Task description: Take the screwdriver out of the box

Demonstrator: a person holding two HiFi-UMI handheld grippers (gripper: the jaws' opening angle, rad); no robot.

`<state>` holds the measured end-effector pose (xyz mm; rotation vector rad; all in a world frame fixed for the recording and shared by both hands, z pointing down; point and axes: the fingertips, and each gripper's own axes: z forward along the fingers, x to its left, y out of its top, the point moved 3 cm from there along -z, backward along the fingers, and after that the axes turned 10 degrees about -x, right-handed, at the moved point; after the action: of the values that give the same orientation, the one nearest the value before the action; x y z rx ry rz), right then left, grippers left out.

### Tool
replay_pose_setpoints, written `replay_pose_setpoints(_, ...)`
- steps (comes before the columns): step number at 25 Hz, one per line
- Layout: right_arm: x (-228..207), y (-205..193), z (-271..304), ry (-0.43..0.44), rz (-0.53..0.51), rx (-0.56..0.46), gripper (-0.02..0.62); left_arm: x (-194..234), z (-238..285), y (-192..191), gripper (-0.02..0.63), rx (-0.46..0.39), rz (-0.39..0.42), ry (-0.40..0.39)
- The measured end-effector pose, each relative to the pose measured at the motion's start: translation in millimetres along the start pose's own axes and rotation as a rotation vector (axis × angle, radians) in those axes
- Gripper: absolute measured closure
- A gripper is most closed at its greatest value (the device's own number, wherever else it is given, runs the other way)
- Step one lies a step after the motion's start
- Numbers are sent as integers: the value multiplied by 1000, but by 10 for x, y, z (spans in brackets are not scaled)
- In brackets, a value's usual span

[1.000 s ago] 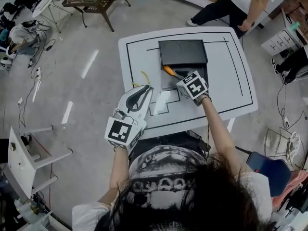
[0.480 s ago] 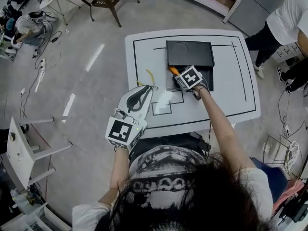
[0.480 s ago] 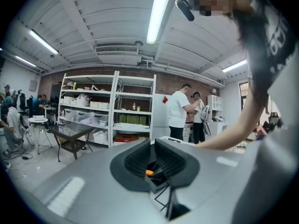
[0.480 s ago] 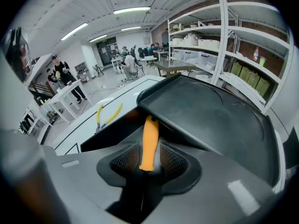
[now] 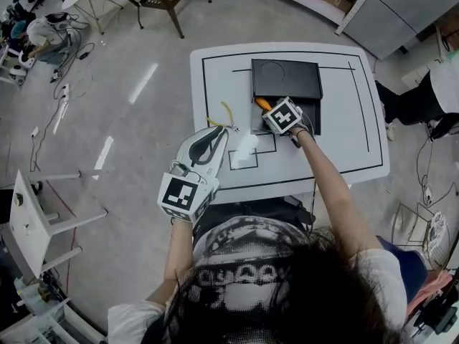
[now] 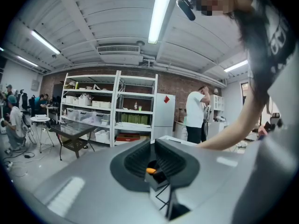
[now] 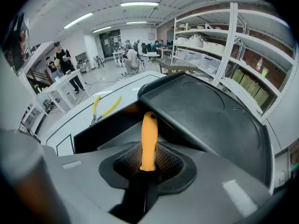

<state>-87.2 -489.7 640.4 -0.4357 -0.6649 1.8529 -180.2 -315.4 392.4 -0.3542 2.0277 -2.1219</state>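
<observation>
Right gripper (image 7: pixel 148 157) closing on the screwdriver (image 7: pixel 149 129) handle, pads on it, tool not yet out of the open box (image 5: pixel 285 79) on the desk (image 5: pixel 346 136); left gripper (image 6: pixel 153 160) spread, empty; lift-out remains.

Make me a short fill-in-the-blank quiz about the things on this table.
The screwdriver has a handle coloured ___.
The box is coloured ___.
The yellow-handled pliers lie outside the box, on the white ___.
Missing words: orange; black; table.
</observation>
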Motion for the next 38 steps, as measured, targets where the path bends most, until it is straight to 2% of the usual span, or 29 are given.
replay_pose_setpoints(4,-4,40,-81,-31,-100,8,497,33,-46,-6,606,3,0,8)
replay_pose_setpoints(13,116,69,-369,-12,-179,23,497,42,-164,-7,606,3,0,8)
replay_pose_setpoints(18,201,126,-587,-27,-199,-2,497,33,-262,7,606,-2,1,-3)
replay_pose_setpoints(26,386,404,-1032,-114,-163,-156,497,27,-491,19,606,-7,0,-26)
replay_pose_setpoints(38,905,943,-1955,-219,16,-449,498,33,-741,80,606,-16,1,-93)
